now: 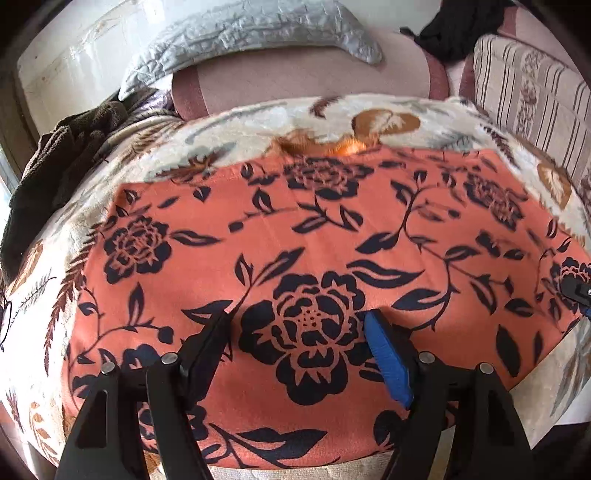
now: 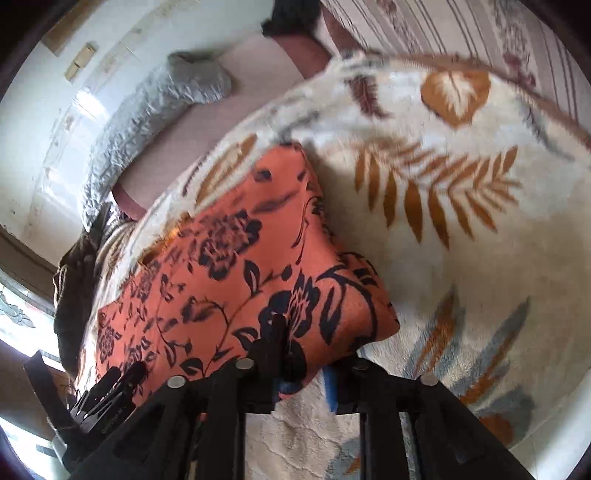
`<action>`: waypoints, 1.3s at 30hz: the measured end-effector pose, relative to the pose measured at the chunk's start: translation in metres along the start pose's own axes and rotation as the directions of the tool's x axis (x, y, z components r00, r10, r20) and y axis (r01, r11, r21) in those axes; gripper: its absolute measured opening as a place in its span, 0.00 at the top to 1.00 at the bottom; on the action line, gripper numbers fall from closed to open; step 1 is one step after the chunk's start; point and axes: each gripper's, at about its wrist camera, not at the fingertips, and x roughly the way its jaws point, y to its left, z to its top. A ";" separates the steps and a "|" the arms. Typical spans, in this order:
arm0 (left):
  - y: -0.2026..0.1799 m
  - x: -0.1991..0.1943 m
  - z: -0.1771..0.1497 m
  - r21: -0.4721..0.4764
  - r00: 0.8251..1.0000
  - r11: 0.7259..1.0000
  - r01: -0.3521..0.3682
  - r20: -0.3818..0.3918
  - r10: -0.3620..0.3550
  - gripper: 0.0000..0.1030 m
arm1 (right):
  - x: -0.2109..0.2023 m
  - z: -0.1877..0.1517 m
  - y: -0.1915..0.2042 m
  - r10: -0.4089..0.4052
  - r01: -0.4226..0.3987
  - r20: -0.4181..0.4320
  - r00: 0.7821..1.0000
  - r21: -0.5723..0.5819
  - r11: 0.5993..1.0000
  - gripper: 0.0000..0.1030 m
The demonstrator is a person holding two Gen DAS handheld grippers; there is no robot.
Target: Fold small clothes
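Right gripper [image 2: 306, 354] clamped on cloth [image 2: 229, 280] corner | left gripper [image 1: 295, 332] apart above it | risk: thin pinch slips, fold skews on blanket [image 2: 461, 229].

garment [image 1: 295, 236] on blanket [image 1: 369, 110], pillow [image 1: 236, 33] behind

place: home bedroom | evidence: plush leaf-print blanket [image 1: 424, 110], grey quilted pillow [image 1: 258, 29], striped cushion [image 1: 528, 96]
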 end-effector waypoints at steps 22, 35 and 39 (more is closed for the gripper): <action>0.007 -0.001 -0.001 -0.014 0.999 0.999 0.039 0.028 -0.039 0.22 | 0.069 0.145 0.038 0.030 -0.078 -0.175 0.984 -0.276 0.958 0.90; 0.021 -0.019 0.002 -0.070 0.999 0.996 0.053 -0.002 -0.053 0.20 | -0.022 0.101 0.024 0.088 -0.082 0.042 0.995 -0.126 0.989 0.28; 0.030 -0.037 -0.011 -0.080 0.999 0.995 0.054 0.009 -0.053 0.20 | -0.039 0.034 0.038 0.331 -0.338 -0.083 0.940 -0.088 0.937 0.28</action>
